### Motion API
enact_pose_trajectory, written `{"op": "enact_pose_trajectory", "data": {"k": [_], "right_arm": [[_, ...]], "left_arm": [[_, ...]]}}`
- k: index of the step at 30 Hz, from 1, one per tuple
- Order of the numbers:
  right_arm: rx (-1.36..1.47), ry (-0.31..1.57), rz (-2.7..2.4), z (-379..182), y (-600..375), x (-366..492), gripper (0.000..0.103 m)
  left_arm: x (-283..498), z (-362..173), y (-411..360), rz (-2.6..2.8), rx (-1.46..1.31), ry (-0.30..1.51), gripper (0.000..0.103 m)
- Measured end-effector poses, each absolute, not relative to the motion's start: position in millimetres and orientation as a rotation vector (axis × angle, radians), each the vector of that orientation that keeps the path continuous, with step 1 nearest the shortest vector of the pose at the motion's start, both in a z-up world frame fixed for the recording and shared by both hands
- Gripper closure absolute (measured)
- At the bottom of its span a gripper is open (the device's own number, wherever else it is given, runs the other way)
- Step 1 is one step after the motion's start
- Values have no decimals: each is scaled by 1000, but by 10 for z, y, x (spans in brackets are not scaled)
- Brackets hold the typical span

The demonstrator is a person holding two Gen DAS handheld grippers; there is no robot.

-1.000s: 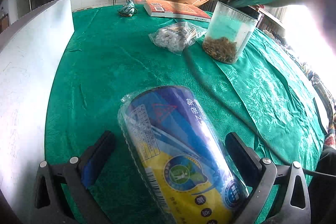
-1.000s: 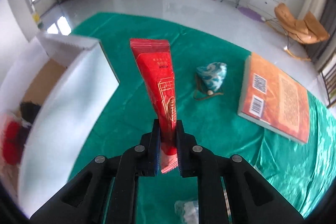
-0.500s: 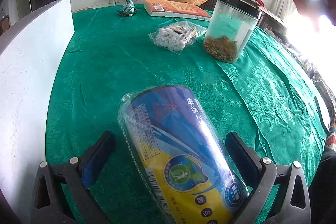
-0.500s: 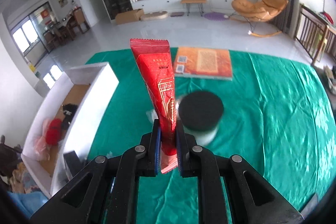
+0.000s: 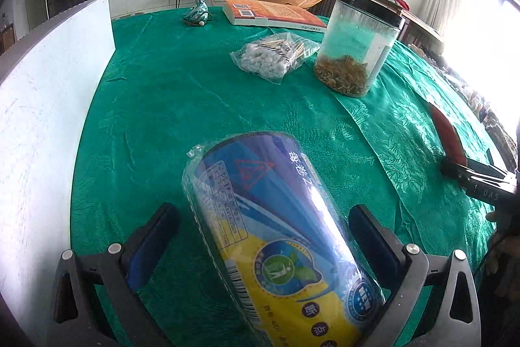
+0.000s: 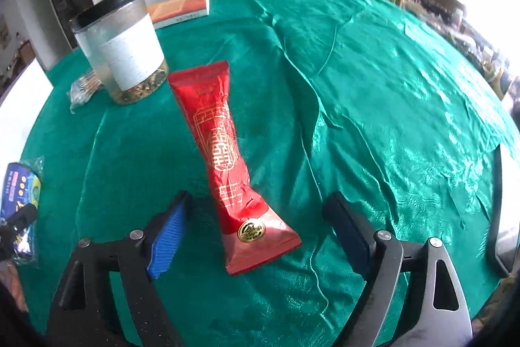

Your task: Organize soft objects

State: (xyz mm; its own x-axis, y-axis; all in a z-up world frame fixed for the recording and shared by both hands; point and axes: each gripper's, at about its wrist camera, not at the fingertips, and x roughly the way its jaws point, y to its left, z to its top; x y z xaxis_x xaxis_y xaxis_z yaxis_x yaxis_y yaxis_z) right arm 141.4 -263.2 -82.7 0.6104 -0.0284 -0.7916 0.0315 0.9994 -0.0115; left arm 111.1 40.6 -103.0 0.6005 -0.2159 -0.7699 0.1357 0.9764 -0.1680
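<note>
A blue and yellow plastic-wrapped roll (image 5: 276,236) lies on the green tablecloth between the wide-open jaws of my left gripper (image 5: 263,226), not clamped. A long red packet (image 6: 224,161) lies flat on the cloth between the open jaws of my right gripper (image 6: 256,217), released. The red packet (image 5: 447,135) and the right gripper also show at the right edge of the left wrist view. The roll (image 6: 19,194) shows at the left edge of the right wrist view.
A clear jar with a black lid (image 5: 356,44) and a bag of cotton swabs (image 5: 273,57) stand mid-table. An orange book (image 5: 273,15) and a small teal pouch (image 5: 196,13) lie farther back. A white box wall (image 5: 42,93) runs along the left.
My right gripper carried the red packet across from the far side, lowered it onto the cloth and opened its jaws. The left gripper and the roll have not moved.
</note>
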Motion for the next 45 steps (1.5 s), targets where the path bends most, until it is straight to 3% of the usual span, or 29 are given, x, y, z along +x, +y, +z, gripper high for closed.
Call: {"op": "enact_pose_trajectory", "data": {"k": [11,45], "right_arm": [[9,913,-24,-925,-2643,1470,11],[7,913,-21,-932,-2644,1477,11]], "left_arm": [[1114,-1032,401,-202,-94,905,0],[1110,-1034,405,-201,-94,906,0]]}}
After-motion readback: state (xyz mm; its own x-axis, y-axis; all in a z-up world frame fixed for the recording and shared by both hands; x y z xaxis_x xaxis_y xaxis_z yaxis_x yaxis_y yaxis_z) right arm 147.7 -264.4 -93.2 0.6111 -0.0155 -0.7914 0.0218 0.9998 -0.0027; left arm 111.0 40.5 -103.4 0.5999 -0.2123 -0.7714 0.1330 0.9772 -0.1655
